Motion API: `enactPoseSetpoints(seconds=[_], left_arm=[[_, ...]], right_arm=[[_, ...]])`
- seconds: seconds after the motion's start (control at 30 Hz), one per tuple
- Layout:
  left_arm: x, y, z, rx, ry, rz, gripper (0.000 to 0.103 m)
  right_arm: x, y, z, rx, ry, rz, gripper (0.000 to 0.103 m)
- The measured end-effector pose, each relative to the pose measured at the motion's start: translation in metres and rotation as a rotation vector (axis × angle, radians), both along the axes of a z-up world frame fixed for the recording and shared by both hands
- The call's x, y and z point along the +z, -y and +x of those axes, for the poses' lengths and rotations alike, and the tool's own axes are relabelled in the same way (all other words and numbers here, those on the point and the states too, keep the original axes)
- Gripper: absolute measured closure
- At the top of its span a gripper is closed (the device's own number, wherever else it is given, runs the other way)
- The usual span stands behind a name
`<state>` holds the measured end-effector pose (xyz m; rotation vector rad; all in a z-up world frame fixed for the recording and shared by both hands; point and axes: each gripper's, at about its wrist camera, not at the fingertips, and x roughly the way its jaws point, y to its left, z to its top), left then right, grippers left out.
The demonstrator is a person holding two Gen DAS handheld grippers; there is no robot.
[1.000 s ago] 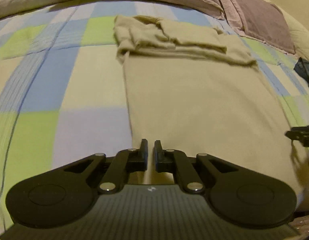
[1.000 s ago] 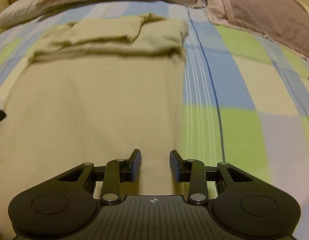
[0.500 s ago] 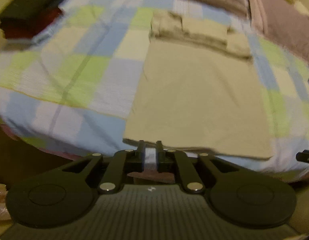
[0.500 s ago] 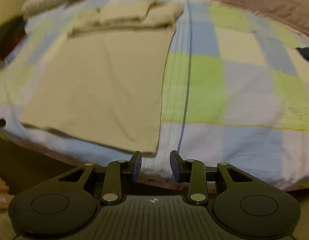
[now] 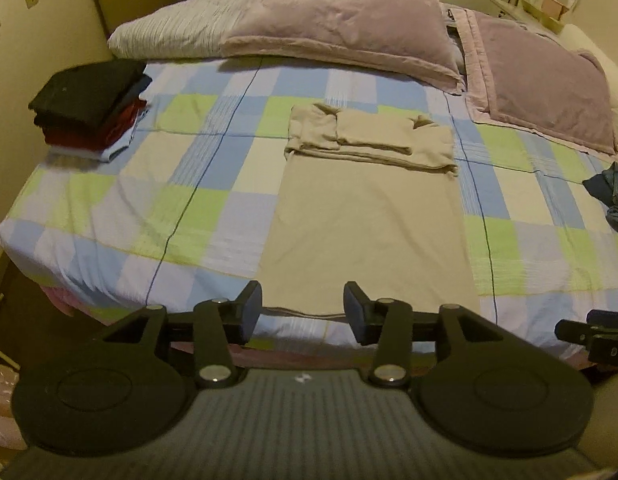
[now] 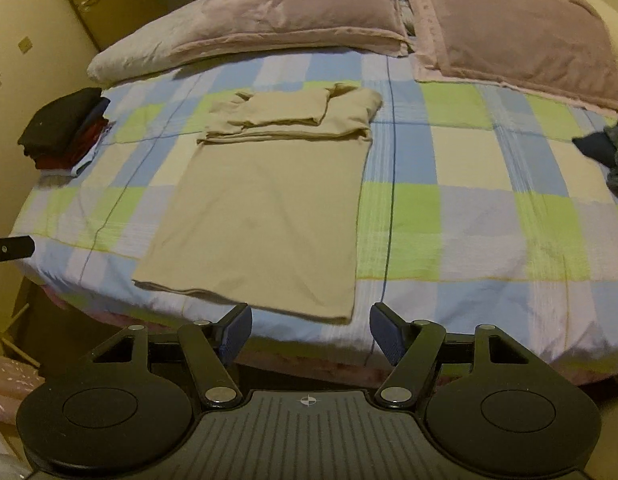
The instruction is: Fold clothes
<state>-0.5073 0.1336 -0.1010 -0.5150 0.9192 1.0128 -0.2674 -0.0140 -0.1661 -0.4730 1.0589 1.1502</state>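
Observation:
A beige garment point(image 5: 369, 224) point(image 6: 269, 208) lies flat on the checked bedspread point(image 5: 157, 208) point(image 6: 469, 208), a long rectangle with its sleeves folded in a band at the far end. My left gripper point(image 5: 303, 310) hangs high above the bed's near edge, just over the garment's lower hem. Its jaws are opening and hold nothing. My right gripper point(image 6: 311, 334) floats above the hem's right corner, jaws opening wide, nothing between them. Each gripper's tip shows at the edge of the other's view.
A stack of folded dark and red clothes point(image 5: 89, 108) point(image 6: 65, 130) sits at the bed's far left. Mauve pillows point(image 5: 329, 36) point(image 6: 509, 28) line the head. Unfolded dark blue clothes point(image 5: 613, 200) point(image 6: 605, 152) lie at the right edge. Cupboard doors stand to the left.
Both grippers have risen and pulled back from the garment towards the bed's near edge. The left went from shut to open, and the right spread wider. The garment stays flat.

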Motion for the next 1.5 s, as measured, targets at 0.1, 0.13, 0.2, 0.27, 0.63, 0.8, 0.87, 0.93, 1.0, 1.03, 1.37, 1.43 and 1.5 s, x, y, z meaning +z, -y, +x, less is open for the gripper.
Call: enactPoseSetpoints(seconds=[0.1, 0.13, 0.2, 0.27, 0.63, 0.8, 0.87, 0.93, 1.0, 1.03, 1.37, 1.43, 1.5], left_arm=[[0.005, 0.004, -0.001, -0.006, -0.004, 0.022, 0.058], [0.005, 0.003, -0.002, -0.007, -0.005, 0.027, 0.058], [0.005, 0.001, -0.005, -0.009, -0.001, 0.031, 0.058], [0.003, 0.000, -0.008, -0.014, 0.000, 0.031, 0.058], [-0.023, -0.028, -0.036, -0.067, 0.033, 0.020, 0.054], [-0.073, -0.054, -0.064, -0.073, 0.088, -0.028, 0.054], [-0.101, -0.067, -0.073, -0.073, 0.100, -0.046, 0.054], [-0.128, -0.080, -0.083, -0.073, 0.112, -0.064, 0.054], [-0.153, -0.091, -0.090, -0.084, 0.135, -0.051, 0.055], [-0.167, -0.096, -0.092, -0.098, 0.151, -0.042, 0.055], [-0.221, -0.089, -0.135, -0.205, 0.403, -0.016, 0.066], [-0.210, -0.079, -0.151, -0.226, 0.465, -0.024, 0.065], [-0.199, -0.071, -0.165, -0.251, 0.509, 0.001, 0.063]], right_arm=[[0.002, 0.002, 0.000, -0.016, -0.006, -0.004, 0.034], [0.003, 0.001, -0.001, -0.016, -0.002, 0.000, 0.034], [0.002, -0.001, -0.003, -0.015, 0.005, 0.008, 0.034], [0.002, -0.004, -0.006, -0.019, 0.008, 0.015, 0.034], [-0.024, -0.016, -0.013, -0.100, 0.000, 0.037, 0.034], [-0.058, -0.031, -0.017, -0.137, 0.020, 0.025, 0.034], [-0.076, -0.034, -0.015, -0.154, 0.016, 0.044, 0.034], [-0.096, -0.036, -0.011, -0.183, 0.008, 0.054, 0.034], [-0.119, -0.038, -0.005, -0.222, -0.001, 0.058, 0.034], [-0.130, -0.036, -0.003, -0.238, -0.001, 0.071, 0.034], [-0.196, 0.017, -0.016, -0.382, -0.052, 0.286, 0.035], [-0.189, 0.034, -0.022, -0.428, -0.122, 0.314, 0.035], [-0.173, 0.050, -0.026, -0.396, -0.175, 0.410, 0.035]])
